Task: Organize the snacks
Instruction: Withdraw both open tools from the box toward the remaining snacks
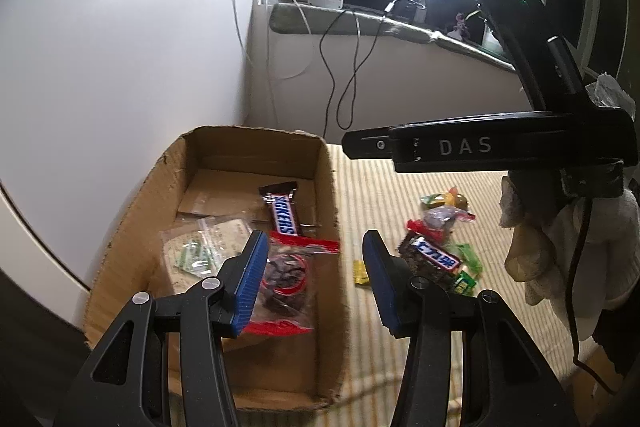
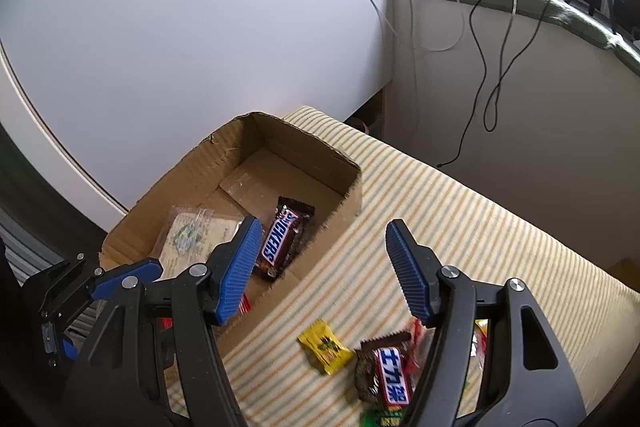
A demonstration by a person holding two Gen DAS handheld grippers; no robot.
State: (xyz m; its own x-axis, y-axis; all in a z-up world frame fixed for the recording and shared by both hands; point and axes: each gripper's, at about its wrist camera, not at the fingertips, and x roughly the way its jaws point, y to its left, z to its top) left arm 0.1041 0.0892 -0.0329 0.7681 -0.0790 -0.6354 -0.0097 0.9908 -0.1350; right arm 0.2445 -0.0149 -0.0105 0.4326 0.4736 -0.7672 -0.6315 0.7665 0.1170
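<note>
Snacks are lying in two places: three are inside the cardboard box [image 1: 192, 163] on the left, and a small pile [image 1: 440, 247] is waiting on the striped cloth [image 2: 480, 219] to the right of it. In the box I am seeing a Snickers bar [image 1: 282, 213], a red bag of dark pieces [image 1: 286, 283] and a clear packet [image 1: 200, 247]. I am holding my left gripper [image 1: 316, 283] above the near right wall of the box, jaws spread wide, nothing between them. My right gripper [image 2: 320, 271] is also spread and empty, hanging over the box edge, with the yellow candy [image 2: 326, 347] and a second Snickers bar [image 2: 386, 373] near below it. I think the next step is picking from the pile. To do it well, I am planning to lower over one wrapper only, pinch it across the narrow side, and lift before moving left, so the neighbours are not dragging along.
</note>
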